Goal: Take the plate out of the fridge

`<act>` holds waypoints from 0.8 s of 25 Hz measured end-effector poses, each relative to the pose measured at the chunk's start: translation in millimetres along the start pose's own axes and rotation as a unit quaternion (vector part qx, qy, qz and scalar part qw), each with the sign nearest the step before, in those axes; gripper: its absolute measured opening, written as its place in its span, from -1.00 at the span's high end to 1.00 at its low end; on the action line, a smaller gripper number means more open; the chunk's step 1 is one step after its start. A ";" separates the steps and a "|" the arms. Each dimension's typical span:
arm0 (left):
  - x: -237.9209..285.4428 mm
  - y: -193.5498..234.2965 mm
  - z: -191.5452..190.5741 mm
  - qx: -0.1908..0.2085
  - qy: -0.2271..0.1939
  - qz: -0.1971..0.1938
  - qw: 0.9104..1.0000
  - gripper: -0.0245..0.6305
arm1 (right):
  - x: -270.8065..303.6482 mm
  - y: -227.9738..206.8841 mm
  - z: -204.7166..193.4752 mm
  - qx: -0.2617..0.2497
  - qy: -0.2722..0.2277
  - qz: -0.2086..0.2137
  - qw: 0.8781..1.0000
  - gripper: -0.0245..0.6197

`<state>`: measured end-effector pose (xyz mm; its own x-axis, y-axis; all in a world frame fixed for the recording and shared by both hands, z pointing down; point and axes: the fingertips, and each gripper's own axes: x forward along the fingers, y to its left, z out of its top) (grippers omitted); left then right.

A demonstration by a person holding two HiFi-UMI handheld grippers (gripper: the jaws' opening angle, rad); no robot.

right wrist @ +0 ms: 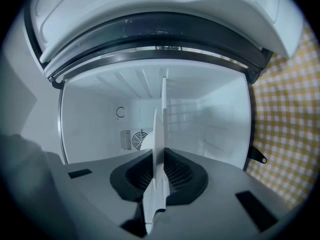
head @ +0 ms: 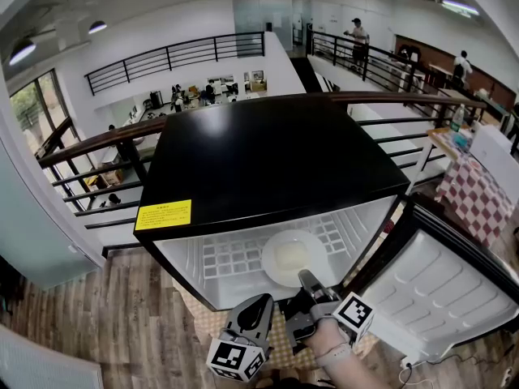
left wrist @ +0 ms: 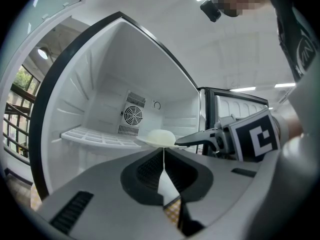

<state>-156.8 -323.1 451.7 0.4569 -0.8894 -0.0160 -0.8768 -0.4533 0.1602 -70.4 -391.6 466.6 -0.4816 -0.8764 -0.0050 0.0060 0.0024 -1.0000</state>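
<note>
A white plate (head: 292, 258) lies on the white wire shelf (head: 227, 258) of the open black-topped fridge (head: 268, 160). My right gripper (head: 308, 280) is shut on the plate's near rim. In the right gripper view the plate (right wrist: 161, 129) stands edge-on between the pads of that gripper (right wrist: 162, 154). My left gripper (head: 261, 302) hangs just outside the fridge, left of the right one, shut with nothing in it. The left gripper view shows its tip (left wrist: 163, 153) shut, with the plate (left wrist: 159, 136) ahead and the right gripper (left wrist: 190, 141) clamped on the plate's rim.
The fridge door (head: 438, 290) stands wide open at the right. A yellow checked cloth (head: 284, 343) covers the wooden floor below the fridge. A fan grille (left wrist: 132, 116) sits in the back wall. A railing (head: 97, 140) and a red checked table (head: 478, 193) lie beyond.
</note>
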 end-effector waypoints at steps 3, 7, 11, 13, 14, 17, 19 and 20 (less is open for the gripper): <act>0.2 -0.2 -1.1 -0.002 0.001 -0.001 1.000 0.88 | -0.2 0.8 -0.7 -0.004 0.000 0.004 1.000 0.76; -0.5 -1.6 -2.4 -0.004 0.003 -0.004 1.000 0.88 | 2.8 4.6 1.5 -0.010 -0.004 0.016 1.000 0.76; -0.8 -1.2 -3.4 -0.006 0.004 -0.003 1.000 0.88 | 5.8 3.2 2.6 -0.004 -0.002 0.017 1.000 0.76; -1.3 -1.3 -3.2 -0.006 0.004 -0.003 1.000 0.88 | 6.3 1.4 1.4 0.003 -0.001 0.017 1.000 0.76; -1.7 -1.4 -3.0 -0.006 0.004 -0.004 1.000 0.88 | 6.3 1.0 0.8 0.006 -0.001 0.018 1.000 0.77; -2.8 -1.7 -2.8 -0.005 0.005 -0.003 1.000 0.88 | 6.0 1.1 0.4 0.007 0.000 0.020 1.000 0.77; -3.6 -1.8 -2.4 -0.004 0.005 -0.003 1.000 0.88 | 5.4 1.4 0.1 0.007 0.001 0.019 1.000 0.77; -4.0 -1.9 -2.1 -0.004 0.005 -0.003 1.000 0.88 | 4.8 1.6 0.0 0.008 0.001 0.018 1.000 0.77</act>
<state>-156.7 -318.5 453.5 0.4628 -0.8864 -0.0069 -0.8733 -0.4573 0.1679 -72.8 -395.7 465.0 -0.4834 -0.8744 -0.0412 0.0371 0.0265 -0.9990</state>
